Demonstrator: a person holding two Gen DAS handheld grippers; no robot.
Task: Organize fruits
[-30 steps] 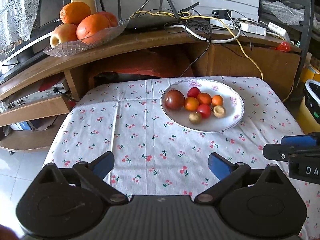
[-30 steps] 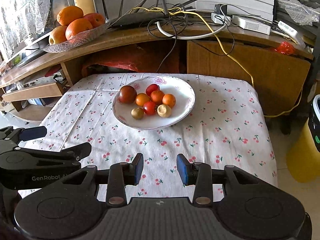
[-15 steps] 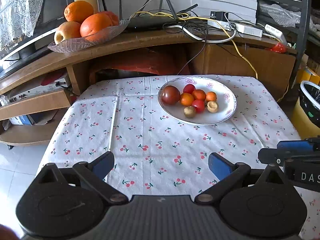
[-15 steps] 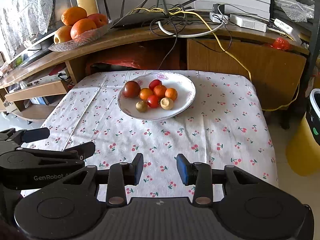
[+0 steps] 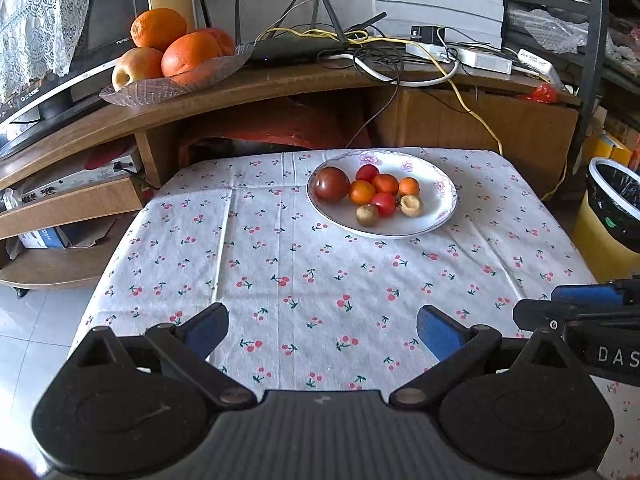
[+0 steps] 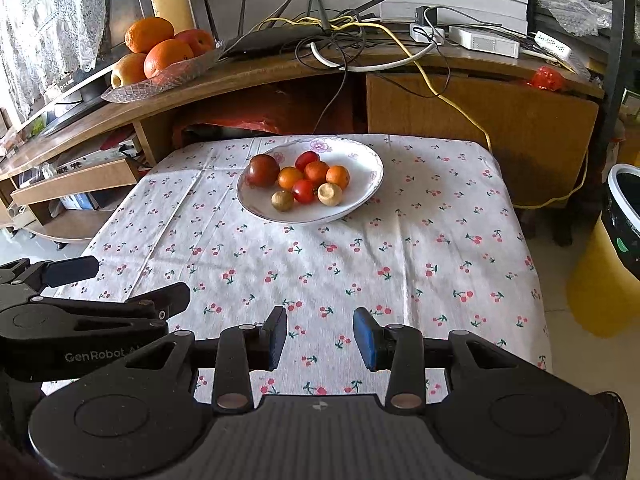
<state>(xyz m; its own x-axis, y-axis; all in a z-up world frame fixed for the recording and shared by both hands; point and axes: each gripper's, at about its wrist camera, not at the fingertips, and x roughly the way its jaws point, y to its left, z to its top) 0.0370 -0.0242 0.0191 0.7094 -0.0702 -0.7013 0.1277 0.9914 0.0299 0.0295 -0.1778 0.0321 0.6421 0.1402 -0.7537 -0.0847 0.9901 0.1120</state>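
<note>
While both grippers, left (image 5: 322,330) and right (image 6: 320,338), hover empty with jaws apart, the fruit plate (image 5: 436,216) sits far on the table (image 5: 280,264).

Your two wrist cameras sit low at near edge of surface (image 5: 320,280), side by side, both facing forward; both share plate (image 5: 440,216) (image 6: 360,204) farther off and shelf (image 6: 280,68).

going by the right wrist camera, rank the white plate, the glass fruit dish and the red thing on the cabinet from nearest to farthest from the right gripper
1. White plate, on the table straight ahead of the right gripper.
2. Glass fruit dish, on the wooden counter, far left.
3. Red thing, on the cabinet top, far right; too close to the dish to rank firmly.
</note>
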